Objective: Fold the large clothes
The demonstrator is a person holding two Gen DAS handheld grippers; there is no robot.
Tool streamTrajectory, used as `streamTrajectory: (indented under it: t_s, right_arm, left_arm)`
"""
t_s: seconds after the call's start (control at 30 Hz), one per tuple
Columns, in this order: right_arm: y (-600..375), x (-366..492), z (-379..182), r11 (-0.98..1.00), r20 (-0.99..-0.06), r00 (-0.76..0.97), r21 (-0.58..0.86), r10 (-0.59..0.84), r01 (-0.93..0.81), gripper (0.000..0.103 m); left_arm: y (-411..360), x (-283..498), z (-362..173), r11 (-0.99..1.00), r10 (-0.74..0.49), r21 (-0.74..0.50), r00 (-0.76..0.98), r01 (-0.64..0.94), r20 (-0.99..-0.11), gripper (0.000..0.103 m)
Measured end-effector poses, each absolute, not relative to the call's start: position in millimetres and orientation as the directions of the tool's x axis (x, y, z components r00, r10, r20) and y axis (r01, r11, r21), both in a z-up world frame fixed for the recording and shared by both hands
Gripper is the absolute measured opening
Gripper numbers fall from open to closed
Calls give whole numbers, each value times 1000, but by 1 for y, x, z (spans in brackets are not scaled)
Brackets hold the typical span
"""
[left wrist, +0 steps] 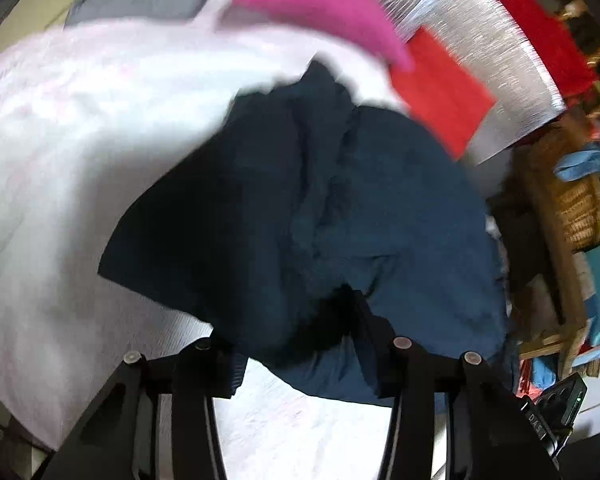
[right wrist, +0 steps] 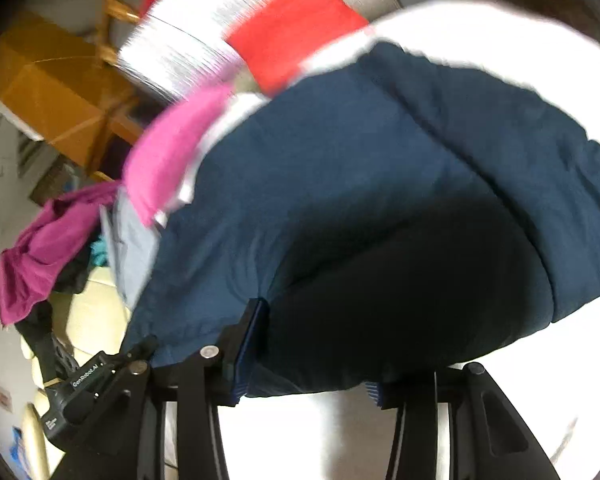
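1. Both grippers come first, since they carry the work. On the left gripper [left wrist: 300, 344] and on the right gripper [right wrist: 308, 344] the navy garment [left wrist: 340, 200] is draped over the fingers and hides the pads, so I cannot tell whether either one pinches the cloth or merely sits under it with a partial gap. Judging by the drape, two separate edge points are being held up so the cloth can spread between them.

2. Largest thing: the white cloth [left wrist: 80, 140] covering the work surface, filling the left wrist view from nine o'clock to twelve. It serves, I judge, as the folding ground.

3. Next, the navy garment itself [right wrist: 380, 160]. It hangs bunched and creased at the centre of both views, over the white cloth, not yet flat. The fold looks barely begun.

4. A shiny silver sheet [left wrist: 480, 60] lies at one o'clock in the left wrist view, beyond the working area.

5. A red folded piece [left wrist: 440, 92] rests on that silver sheet, at one o'clock, apparently set aside.

6. A pink garment [left wrist: 320, 8] sits at twelve o'clock, overlapping the white cloth's far edge.

7. A magenta garment [right wrist: 40, 248] hangs crumpled at nine o'clock in the right wrist view, well apart, likely waiting its turn.

8. A wicker basket [left wrist: 580, 212] stands at three o'clock in the left wrist view.
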State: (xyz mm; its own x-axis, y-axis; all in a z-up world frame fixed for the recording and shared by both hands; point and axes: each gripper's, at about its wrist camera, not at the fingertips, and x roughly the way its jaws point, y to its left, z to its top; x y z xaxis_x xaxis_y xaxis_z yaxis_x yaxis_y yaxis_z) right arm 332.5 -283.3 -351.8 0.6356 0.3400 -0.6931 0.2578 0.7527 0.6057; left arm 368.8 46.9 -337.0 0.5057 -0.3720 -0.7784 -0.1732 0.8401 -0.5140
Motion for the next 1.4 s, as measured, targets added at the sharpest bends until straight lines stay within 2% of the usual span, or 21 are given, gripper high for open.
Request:
streamTrajectory:
  t_s: [0.1,0.23,0.4,0.6,0.77,0.83,0.87,0.93,0.97,1.07,1.17,1.23,1.4]
  right_arm:
    - [-288,332,-354,729,-692,615,631,377,264,49]
    - [-303,320,-353,703,-688,595,658,416,271,55]
    - [-336,302,-354,660,-695,604,668,390,343,59]
    - [-392,280,-366,509,-691,660,698,294,503,70]
    - [-401,285,-380,435,-668,678,732,307,524,70]
    - [-397,289,-373,486,-670,690,716,275,501,55]
    - [-392,290,-366,528,-676,693,695,250,488,52]
    - [-385,288,-353,596,-678,708,656,196,463,42]
    - [-381,285,-341,633,-658,734,643,169,431,41]
    - [-364,277,-312,738,-600,793,581,106,342,40]
    - [-366,285,-328,745,-687,722,523,82,413,40]
    - [-377,290,-344,695,-719,683,556,126,457,45]
    - [-388,286,-347,621,-697,690,632,194,463,50]
  left_arm:
    - [54,367,-337,836,-372,-516,498,-187,-783,55]
    - [51,359,-329,886,-319,-440,495,-146,-808,66]
    - [52,350,-317,946,-208,-309,541,-101,-815,67]
    - [52,343,-311,978,-130,-201,569,-62,-812,67]
    - [46,345,-311,988,-89,-147,577,-55,-812,67]
    - [45,344,-311,989,-81,-135,579,-51,-811,67]
    - [45,344,-311,990,-80,-134,580,-50,-811,67]
    - [46,343,-311,990,-77,-129,581,-49,-810,67]
    - [45,342,-310,991,-73,-126,582,-50,-810,67]
    - [46,340,-309,992,-59,-115,590,-59,-805,67]
    - [46,339,-309,992,-60,-116,586,-58,-808,67]
    - [45,338,-309,992,-58,-112,585,-56,-809,67]
    - [49,340,-309,992,-60,-114,581,-56,-812,67]
